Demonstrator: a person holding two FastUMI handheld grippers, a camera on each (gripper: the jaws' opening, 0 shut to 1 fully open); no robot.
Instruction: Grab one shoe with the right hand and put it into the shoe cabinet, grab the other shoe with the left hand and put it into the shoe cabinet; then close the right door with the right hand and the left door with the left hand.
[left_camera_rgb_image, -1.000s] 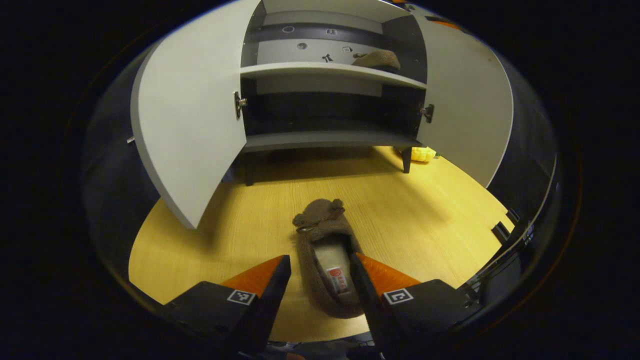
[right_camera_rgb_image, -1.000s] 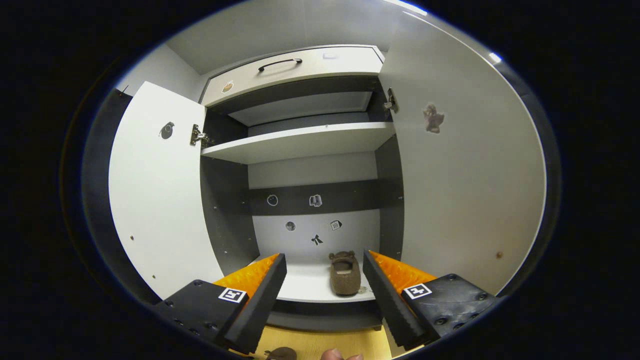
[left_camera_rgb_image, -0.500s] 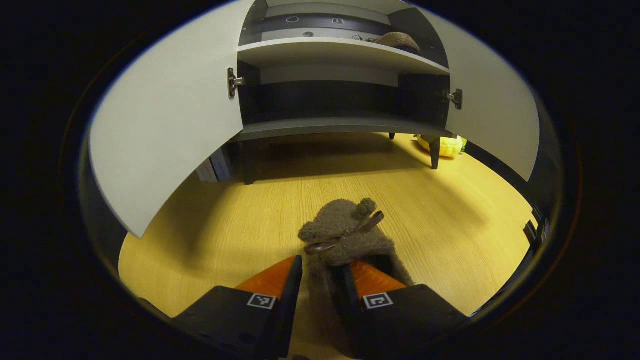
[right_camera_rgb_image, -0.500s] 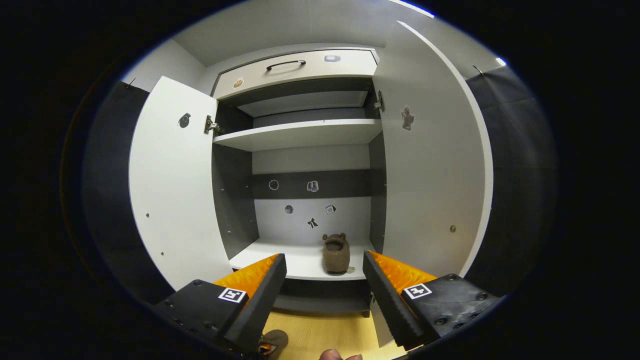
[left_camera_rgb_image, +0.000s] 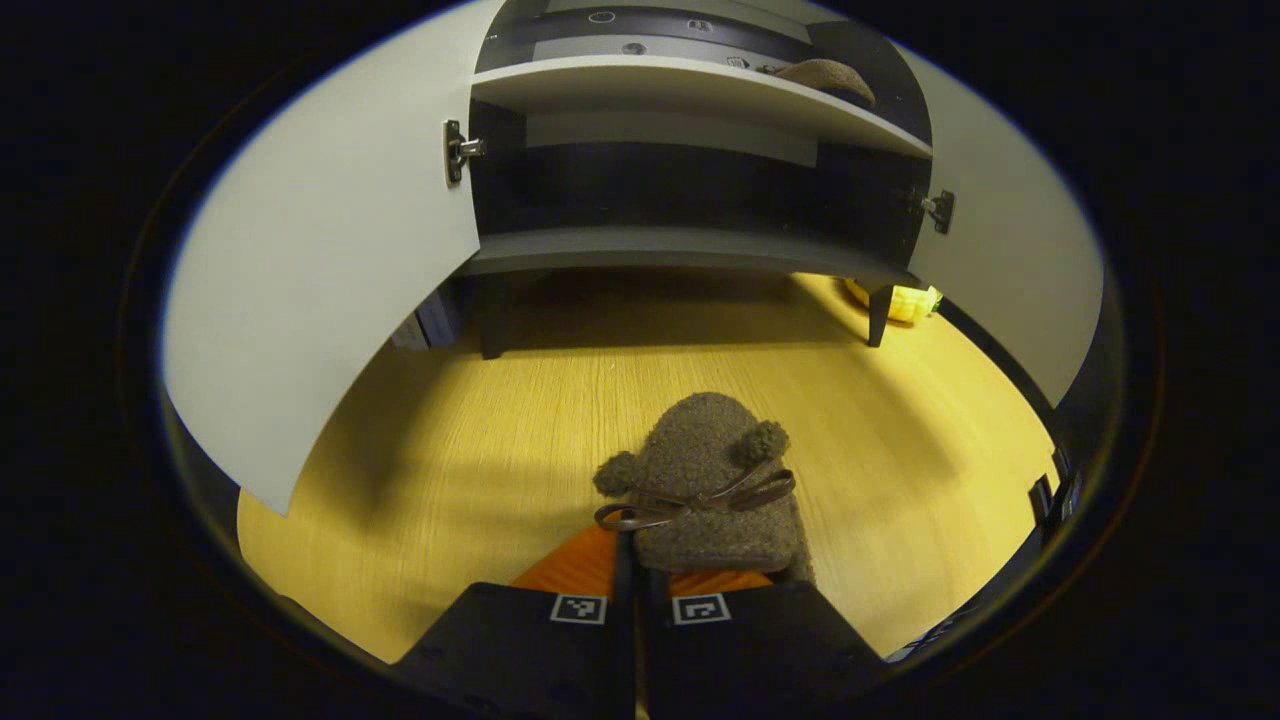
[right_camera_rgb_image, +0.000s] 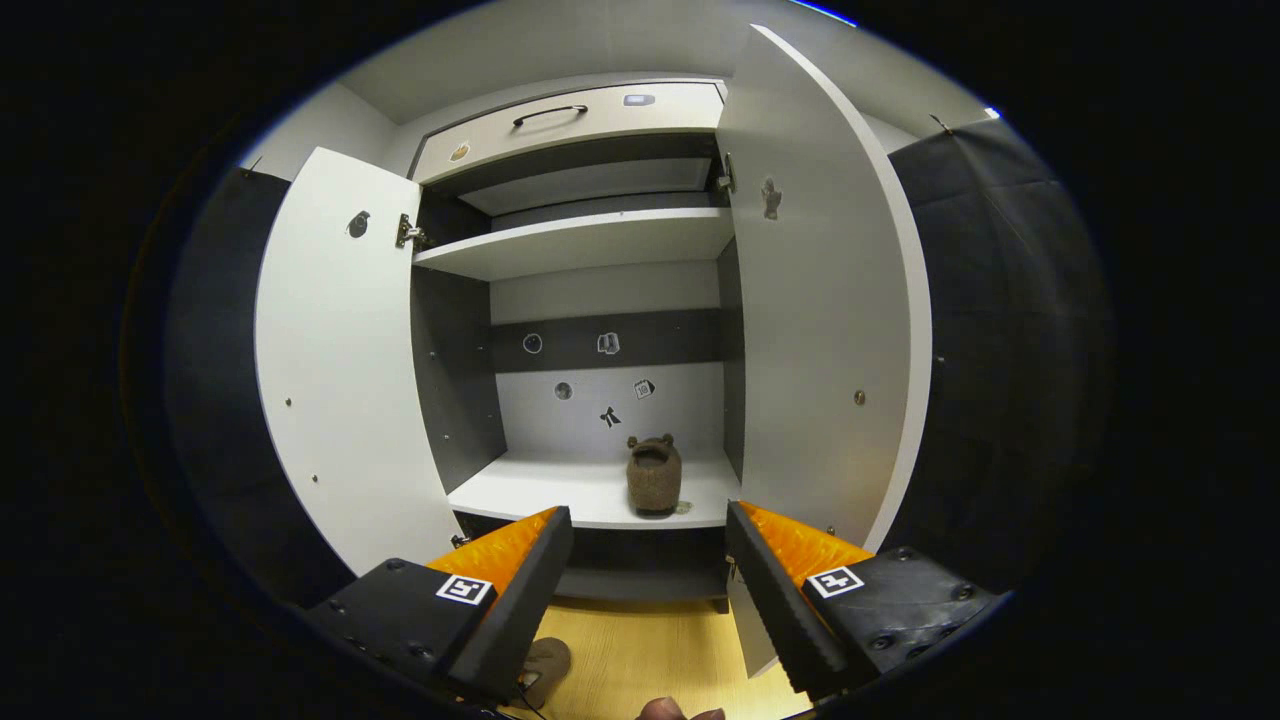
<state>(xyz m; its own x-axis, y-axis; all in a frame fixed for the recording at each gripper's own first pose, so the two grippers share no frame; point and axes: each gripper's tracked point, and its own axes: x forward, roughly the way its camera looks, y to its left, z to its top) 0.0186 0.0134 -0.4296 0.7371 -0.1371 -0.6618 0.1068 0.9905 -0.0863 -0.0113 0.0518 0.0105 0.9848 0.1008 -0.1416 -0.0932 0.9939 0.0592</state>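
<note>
A brown fuzzy shoe (left_camera_rgb_image: 715, 490) with a ribbon bow sits just above the wooden floor, and my left gripper (left_camera_rgb_image: 633, 590) is shut on its heel end. The other brown shoe (right_camera_rgb_image: 653, 475) stands on the cabinet's middle shelf (right_camera_rgb_image: 560, 495), toward the right; it shows as a shoe (left_camera_rgb_image: 825, 78) high up in the left gripper view too. My right gripper (right_camera_rgb_image: 645, 580) hangs open in front of the cabinet with nothing between its fingers. Both cabinet doors stand open: the left door (right_camera_rgb_image: 330, 370) and the right door (right_camera_rgb_image: 820, 330).
A yellow object (left_camera_rgb_image: 895, 298) lies on the floor (left_camera_rgb_image: 480, 450) by the cabinet's right leg. The cabinet has an upper shelf (right_camera_rgb_image: 580, 240), a drawer with a handle (right_camera_rgb_image: 550, 115) on top, and a low bottom shelf (left_camera_rgb_image: 680, 245). A fingertip (right_camera_rgb_image: 680, 712) shows at the bottom edge.
My left gripper closed on the floor shoe and has moved forward toward the cabinet with it. My right gripper backed away from the cabinet, still open.
</note>
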